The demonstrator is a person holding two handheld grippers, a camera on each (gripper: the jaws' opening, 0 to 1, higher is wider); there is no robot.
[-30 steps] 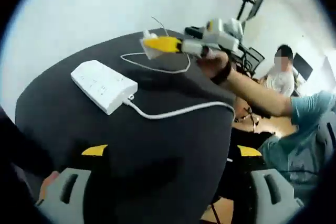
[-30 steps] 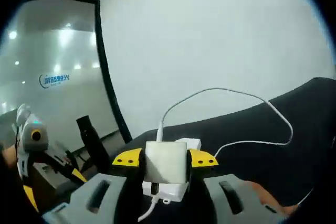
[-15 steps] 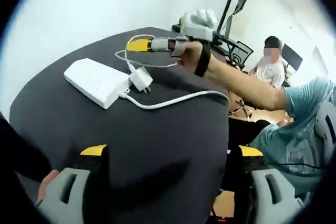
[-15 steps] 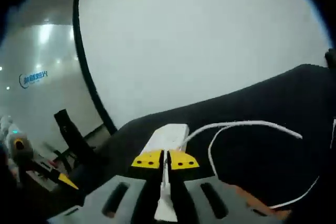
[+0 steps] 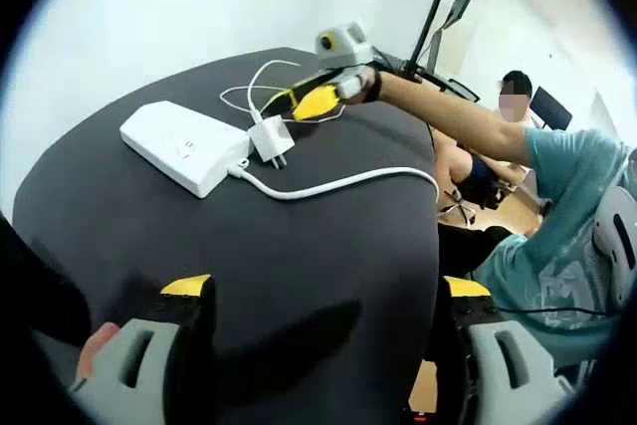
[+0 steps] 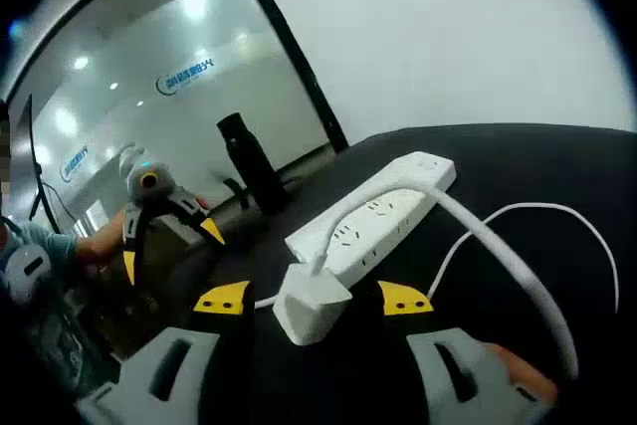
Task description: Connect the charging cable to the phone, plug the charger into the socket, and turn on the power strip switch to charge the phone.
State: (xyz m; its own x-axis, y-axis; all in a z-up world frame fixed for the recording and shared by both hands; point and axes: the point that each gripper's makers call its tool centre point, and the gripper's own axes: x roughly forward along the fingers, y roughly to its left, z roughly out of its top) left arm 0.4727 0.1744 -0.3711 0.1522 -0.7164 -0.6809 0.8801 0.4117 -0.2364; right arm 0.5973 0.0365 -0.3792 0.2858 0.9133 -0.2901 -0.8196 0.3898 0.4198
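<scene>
With the right hand-held gripper spread around the charger, it should pinch squarely before lifting toward the strip.

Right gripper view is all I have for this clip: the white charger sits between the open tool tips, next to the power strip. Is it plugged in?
Observer: No. In the left gripper view the charger lies on the table beside the power strip, with its metal prongs bare and outside any socket.
Operator: Where does the strip's thick cord end up?
Observer: The thick cord curves across the table and drops over the edge on the person's side.
Operator: And the thin charging cable?
Observer: The thin cable lies in loose loops on the table just beyond the charger, close to the right tool.
</scene>
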